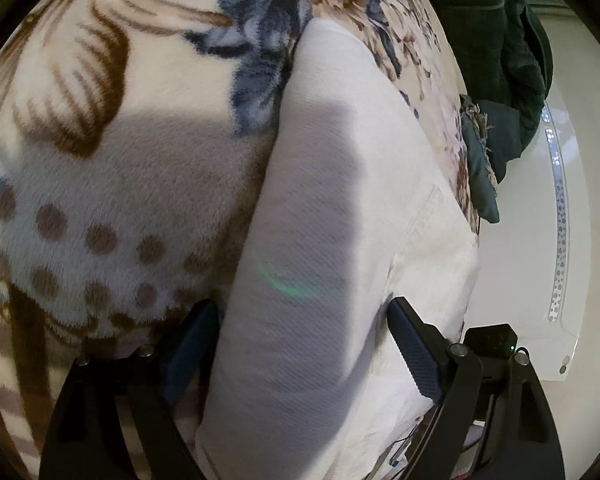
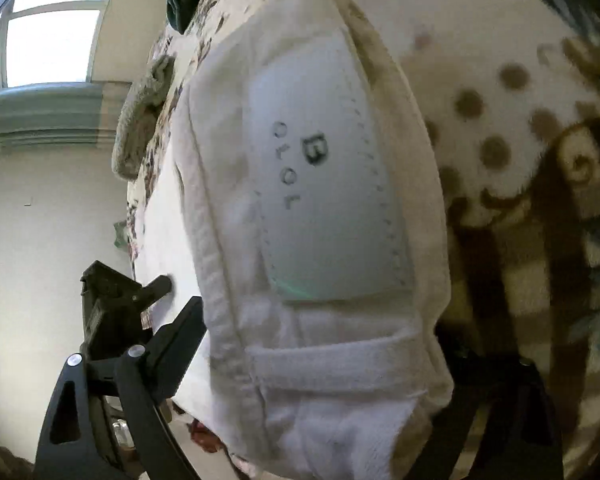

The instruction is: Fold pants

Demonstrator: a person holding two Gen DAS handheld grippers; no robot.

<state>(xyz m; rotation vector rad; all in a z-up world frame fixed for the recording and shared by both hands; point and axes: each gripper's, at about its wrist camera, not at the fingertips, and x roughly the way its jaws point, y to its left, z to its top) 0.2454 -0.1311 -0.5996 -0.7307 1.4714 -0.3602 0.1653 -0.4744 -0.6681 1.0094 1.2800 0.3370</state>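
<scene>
One pair of white pants (image 1: 340,200) lay at 12 o'clock from both wrist cameras, on one floral blanket (image 1: 112,152). One dark green garment (image 1: 496,40) sat at 1 o'clock in the left view. Two grippers (image 1: 300,328) (image 2: 320,360) showed, and one window (image 2: 48,40) at 10 o'clock.

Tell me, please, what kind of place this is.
Probably a bedroom at home. White cotton pants lie on a plush fleece blanket with brown and blue flowers, which looks like a bed cover. A paned window shows beside it, and dark green clothing is piled behind.
</scene>
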